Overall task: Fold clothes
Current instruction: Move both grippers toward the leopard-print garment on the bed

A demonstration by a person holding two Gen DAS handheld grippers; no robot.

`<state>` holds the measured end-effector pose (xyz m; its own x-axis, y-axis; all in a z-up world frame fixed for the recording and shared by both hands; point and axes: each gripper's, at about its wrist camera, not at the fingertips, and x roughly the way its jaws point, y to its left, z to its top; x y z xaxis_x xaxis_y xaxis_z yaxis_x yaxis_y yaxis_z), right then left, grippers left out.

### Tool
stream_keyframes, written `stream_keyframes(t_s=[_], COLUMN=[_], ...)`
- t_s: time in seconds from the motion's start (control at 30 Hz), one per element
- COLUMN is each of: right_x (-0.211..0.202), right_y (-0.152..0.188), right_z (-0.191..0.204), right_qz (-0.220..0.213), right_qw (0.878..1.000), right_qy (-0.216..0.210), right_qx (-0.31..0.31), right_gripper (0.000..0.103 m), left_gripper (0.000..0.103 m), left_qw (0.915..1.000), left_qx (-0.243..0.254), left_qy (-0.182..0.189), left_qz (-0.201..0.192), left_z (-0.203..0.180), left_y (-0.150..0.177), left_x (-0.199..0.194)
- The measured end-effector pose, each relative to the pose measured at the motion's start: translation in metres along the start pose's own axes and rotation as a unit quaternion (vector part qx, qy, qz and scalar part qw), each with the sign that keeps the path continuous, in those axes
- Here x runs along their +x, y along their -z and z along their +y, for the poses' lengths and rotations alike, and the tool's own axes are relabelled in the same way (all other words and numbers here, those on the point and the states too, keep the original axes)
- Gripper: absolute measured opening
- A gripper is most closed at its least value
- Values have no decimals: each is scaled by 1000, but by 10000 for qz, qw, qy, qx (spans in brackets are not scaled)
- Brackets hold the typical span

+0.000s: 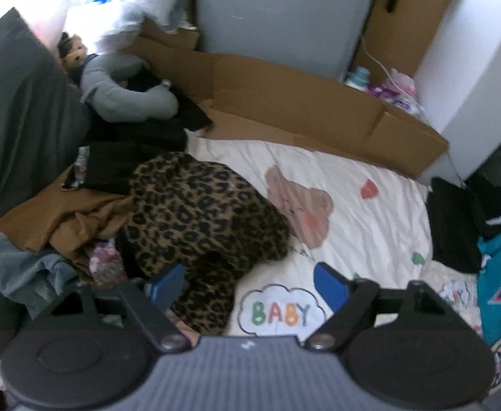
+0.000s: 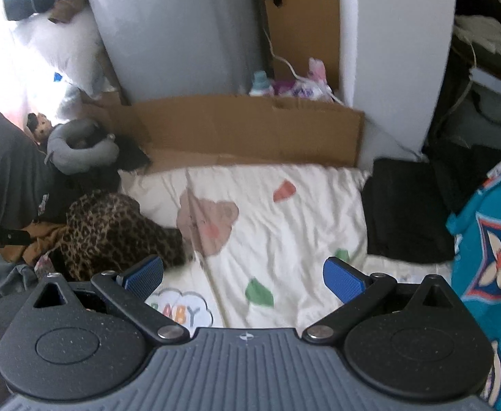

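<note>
1. A cream quilt (image 2: pixel 284 219) printed with a pink bear, coloured hearts and a "BABY" cloud is spread over the bed, and a flattened cardboard sheet (image 1: pixel 302 102) is propped along its far edge against a grey panel (image 2: pixel 171 30).
2. A pile of unfolded clothes is seen at the left of the quilt: a leopard-print garment (image 1: pixel 202 212) lies on top towards the front, a brown garment (image 1: pixel 62 215) is crumpled just beside it, black clothes (image 1: pixel 130 150) are heaped behind, and a grey-blue piece (image 1: pixel 28 267) is bunched at the near left.
3. A grey neck pillow (image 1: pixel 120 92) and a small doll (image 1: pixel 74 51) are found behind the pile, near a dark green cushion (image 1: pixel 17 109).
4. A folded black garment (image 2: pixel 404 212) is laid at the right edge of the quilt, next to a teal patterned fabric (image 2: pixel 486 246).
5. The left gripper (image 1: pixel 250 282) is held over the near edge of the leopard-print garment with its jaws spread wide; nothing is gripped, though its left blue pad sits just over the leopard fabric.
6. The right gripper (image 2: pixel 243 275) is held above the bare quilt, jaws wide apart, with nothing between them.
</note>
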<state>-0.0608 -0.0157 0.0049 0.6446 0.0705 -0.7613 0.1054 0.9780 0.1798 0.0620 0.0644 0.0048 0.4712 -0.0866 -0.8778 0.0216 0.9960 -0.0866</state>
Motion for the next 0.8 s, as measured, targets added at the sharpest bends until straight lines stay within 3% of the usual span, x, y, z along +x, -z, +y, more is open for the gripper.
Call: stream_keyframes(t_s=[0.23, 0.4, 0.8], right_x=[34, 65, 147], right_y=[7, 13, 20], right_z=[2, 21, 42], right_qz=[-156, -124, 422], right_qw=[9988, 9991, 9962], right_qy=[-344, -402, -762], right_qx=[301, -69, 41], right_gripper=[102, 102, 102], left_gripper=[80, 77, 80], left_qw=[9996, 9986, 9972], left_qx=[-271, -526, -741], left_qy=[19, 43, 65], left_qz=[-56, 34, 27], left_z=[40, 61, 92], left_y=[2, 6, 5], left_x=[24, 50, 113])
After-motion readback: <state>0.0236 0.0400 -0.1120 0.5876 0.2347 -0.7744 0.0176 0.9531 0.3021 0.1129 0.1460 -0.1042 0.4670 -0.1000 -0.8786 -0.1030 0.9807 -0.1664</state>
